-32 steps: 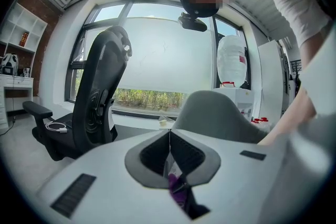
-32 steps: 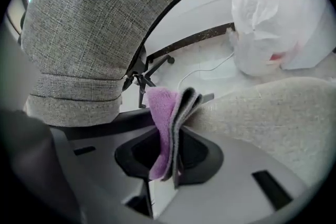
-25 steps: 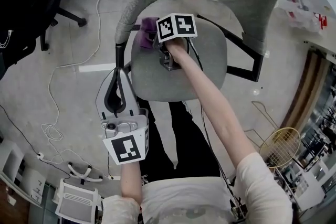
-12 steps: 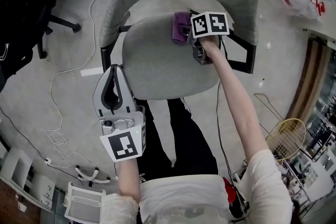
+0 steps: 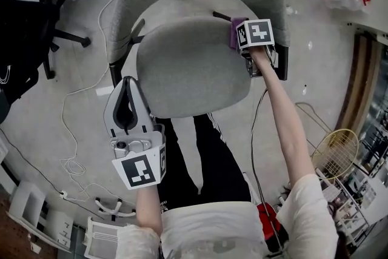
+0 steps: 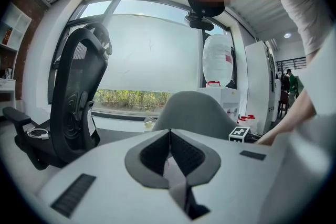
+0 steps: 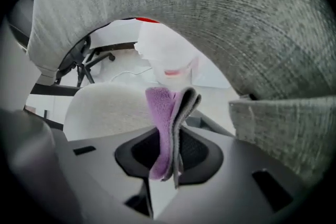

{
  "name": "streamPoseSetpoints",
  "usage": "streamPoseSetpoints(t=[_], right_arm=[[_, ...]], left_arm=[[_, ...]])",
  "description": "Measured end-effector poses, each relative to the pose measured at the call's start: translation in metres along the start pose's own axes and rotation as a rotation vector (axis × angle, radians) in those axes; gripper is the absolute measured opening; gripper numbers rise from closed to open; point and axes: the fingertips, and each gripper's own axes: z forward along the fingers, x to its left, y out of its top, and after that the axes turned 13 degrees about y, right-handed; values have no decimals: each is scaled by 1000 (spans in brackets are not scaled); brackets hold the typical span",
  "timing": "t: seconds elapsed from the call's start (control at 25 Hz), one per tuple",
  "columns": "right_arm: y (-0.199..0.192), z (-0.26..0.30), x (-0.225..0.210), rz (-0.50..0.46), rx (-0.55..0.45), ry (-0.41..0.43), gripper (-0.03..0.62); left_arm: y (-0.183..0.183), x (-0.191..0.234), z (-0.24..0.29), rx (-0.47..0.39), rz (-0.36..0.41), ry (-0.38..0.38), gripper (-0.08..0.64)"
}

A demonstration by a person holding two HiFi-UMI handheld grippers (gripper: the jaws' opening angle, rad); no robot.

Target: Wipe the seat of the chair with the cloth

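Cloth, purple and folded, is pinched between the jaws of the right gripper and sticks up past their tips; just beyond, to that gripper's left, lies the grey chair seat, with the cloth at its rear right edge; the backrest arches close overhead; well apart, off the seat's front left corner, the left gripper has its jaws pressed together on nothing, above the floor.
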Motion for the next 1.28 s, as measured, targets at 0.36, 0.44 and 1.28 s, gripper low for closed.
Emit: streamPoseSetpoints(t=[0.36, 0.44, 1.28], right_arm=[[0, -11, 3, -73, -10, -41, 89], [-1, -18, 37, -72, -72, 52, 89], [-70, 89, 351, 46, 38, 689, 89]], left_arm=[[-1, 5, 0, -1, 13, 15, 15], [-2, 15, -1, -1, 6, 43, 15], [-5, 80, -23, 25, 26, 203, 15]])
